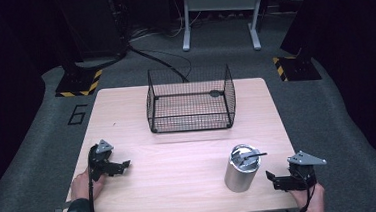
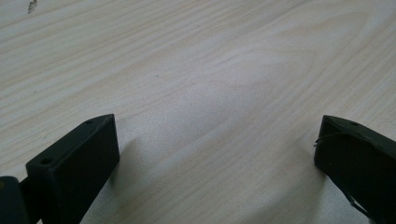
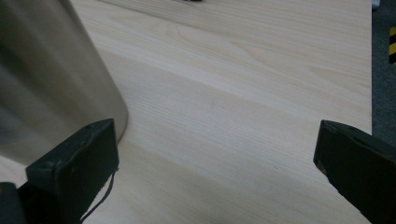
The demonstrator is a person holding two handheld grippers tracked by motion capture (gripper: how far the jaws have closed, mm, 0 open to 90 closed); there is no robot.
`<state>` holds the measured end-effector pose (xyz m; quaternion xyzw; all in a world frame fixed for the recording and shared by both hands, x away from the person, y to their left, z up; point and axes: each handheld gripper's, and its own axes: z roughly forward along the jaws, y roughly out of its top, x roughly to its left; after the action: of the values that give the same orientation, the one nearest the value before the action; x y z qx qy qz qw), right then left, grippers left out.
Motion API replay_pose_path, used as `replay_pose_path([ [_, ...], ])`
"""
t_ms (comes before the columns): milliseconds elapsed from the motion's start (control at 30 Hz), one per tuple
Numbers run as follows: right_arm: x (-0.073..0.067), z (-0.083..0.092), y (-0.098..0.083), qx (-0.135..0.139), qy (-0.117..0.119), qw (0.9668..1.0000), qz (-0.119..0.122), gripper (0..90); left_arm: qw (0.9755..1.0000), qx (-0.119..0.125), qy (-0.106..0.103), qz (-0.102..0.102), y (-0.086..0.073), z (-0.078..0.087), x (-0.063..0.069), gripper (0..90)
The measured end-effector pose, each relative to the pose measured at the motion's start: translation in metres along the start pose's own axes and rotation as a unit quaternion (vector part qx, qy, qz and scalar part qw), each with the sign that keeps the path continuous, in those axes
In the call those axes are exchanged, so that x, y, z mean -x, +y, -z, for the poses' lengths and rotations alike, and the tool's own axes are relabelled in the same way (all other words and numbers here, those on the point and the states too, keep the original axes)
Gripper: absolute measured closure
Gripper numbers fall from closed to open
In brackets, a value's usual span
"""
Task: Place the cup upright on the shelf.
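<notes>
A shiny metal cylinder stands upright on the wooden table at the front right, with dark utensils sticking out of its top. My right gripper rests just to its right, open, nothing between its jaws. The right gripper view has the cylinder's wall close beside the left jaw, and the gripper over bare wood. My left gripper lies at the table's front left, open and empty. In the left gripper view it faces plain tabletop.
A black wire basket sits at the back middle of the table with a small dark object inside. Black cables trail from both grippers toward the front edge. Dark stands with yellow-black striped bases stand on the grey floor behind the table.
</notes>
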<state>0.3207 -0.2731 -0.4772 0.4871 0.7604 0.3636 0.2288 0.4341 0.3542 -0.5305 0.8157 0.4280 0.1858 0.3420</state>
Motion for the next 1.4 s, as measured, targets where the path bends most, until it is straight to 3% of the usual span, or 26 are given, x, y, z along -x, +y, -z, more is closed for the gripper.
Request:
replay_pose_path([
  [300,-0.015,0.017,0.006,0.019,0.036,0.999,0.017,0.0,1.0,0.0,0.0,0.0,0.0,0.0,0.0,0.0],
  [733,-0.05,0.028,0.025,0.049,0.091,0.9932,0.052,0.0,1.0,0.0,0.0,0.001,0.0,0.0,0.0,0.0],
  [1133,-0.071,0.026,0.039,0.083,0.1,0.9885,0.078,0.0,1.0,-0.001,0.001,0.001,0.0,0.0,0.0,0.0],
  [1400,-0.081,0.014,0.045,0.105,0.099,0.9869,0.073,0.0,1.0,-0.001,0.001,0.001,0.0,0.0,0.0,0.0],
])
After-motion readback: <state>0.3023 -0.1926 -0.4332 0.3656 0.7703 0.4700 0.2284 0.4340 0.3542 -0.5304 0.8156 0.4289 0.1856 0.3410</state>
